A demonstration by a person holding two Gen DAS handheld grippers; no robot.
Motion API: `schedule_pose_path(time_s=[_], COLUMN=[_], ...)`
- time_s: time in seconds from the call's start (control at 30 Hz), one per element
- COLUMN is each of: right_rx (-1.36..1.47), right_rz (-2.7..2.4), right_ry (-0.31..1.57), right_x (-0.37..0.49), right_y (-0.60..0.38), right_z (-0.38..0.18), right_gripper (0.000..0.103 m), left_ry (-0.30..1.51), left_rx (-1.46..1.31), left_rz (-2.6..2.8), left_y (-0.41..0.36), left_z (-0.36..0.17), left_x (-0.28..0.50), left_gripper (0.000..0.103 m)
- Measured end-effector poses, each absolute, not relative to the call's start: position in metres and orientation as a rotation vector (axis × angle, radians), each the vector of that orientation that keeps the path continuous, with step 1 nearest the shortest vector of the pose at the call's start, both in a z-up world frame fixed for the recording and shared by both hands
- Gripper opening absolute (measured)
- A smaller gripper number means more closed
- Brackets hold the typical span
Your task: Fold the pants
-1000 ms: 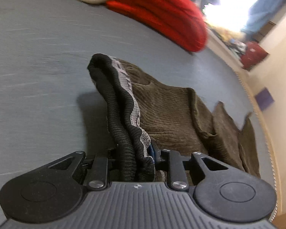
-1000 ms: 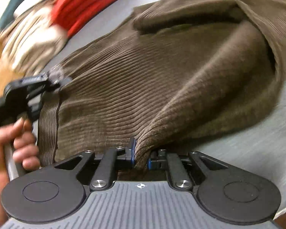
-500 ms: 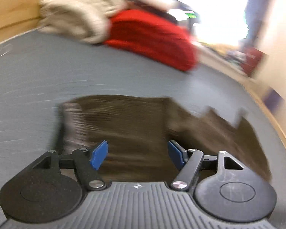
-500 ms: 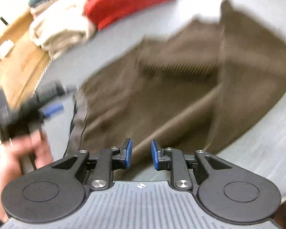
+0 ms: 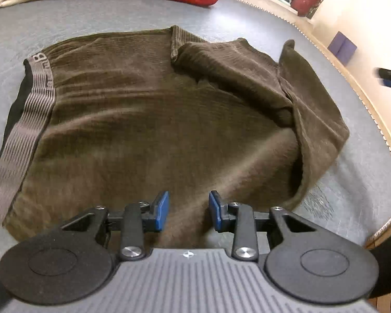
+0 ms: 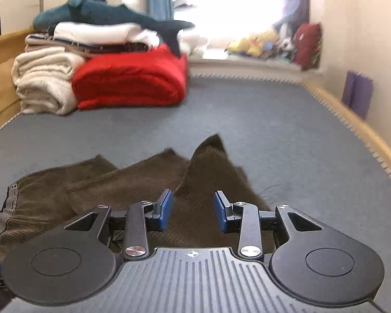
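Grey bed (image 6: pixel 273 130) fills both views, with a wooden frame edge along the right side and a bright window at the far end.

Far left, at the head of the bed: cream folded blanket (image 6: pixel 41 80), then a red folded blanket (image 6: pixel 130 80) touching it. White bedding and a dark teal plush (image 6: pixel 104 13) are stacked on top. Soft toys (image 6: pixel 260 41) sit on the sill further right, and a purple box (image 6: pixel 357 91) stands against the right wall.

Pants (image 5: pixel 156 120), brown corduroy, lie flat on the bed in front of me. The grey waistband (image 5: pixel 26 122) is at the left, with lettering I cannot read fully. The legs are doubled back toward the right, and one hem corner stands up in a peak (image 6: pixel 211 151).

My left gripper (image 5: pixel 187 211) hovers over the near edge of the pants. Its fingers (image 5: pixel 161 210) are closing, with a clear gap and no cloth pinched between them.

My right gripper (image 6: pixel 193 210) sits above the folded leg end. Its fingers (image 6: pixel 165 208) are opening, released, with the fabric only behind them. It shows as a dark blur at the right edge of the left view.
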State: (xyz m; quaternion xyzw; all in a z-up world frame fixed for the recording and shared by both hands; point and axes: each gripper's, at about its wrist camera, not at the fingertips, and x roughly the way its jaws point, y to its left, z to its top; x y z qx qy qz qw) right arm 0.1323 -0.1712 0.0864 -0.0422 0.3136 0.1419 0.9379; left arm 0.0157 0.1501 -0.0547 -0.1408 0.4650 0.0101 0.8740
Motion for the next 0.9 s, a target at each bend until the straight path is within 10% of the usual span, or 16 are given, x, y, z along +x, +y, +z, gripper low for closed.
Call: schedule_pose_path(time_s=[0.67,0.77,0.9], right_rx=[-0.131,-0.120,-0.117], right_rz=[0.334,0.332,0.350], right_ry=[1.119,1.137,1.104], right_x=[0.253,0.248,0.232], right_y=[-0.068,-0.083,-0.123], right_z=[-0.062,-0.055,-0.033], right_gripper=[0.049,0.018,0.013], left_ry=[0.976,0.971,0.948], left_rx=[-0.303,-0.304,-0.321], left_rz=[0.048,0.054,0.066], left_y=[0.148,0.148,0.150], left_z=[-0.087,-0.085,-0.082], left_x=[0.022,0.020,0.017], left_gripper=[0.056,0.057,0.057])
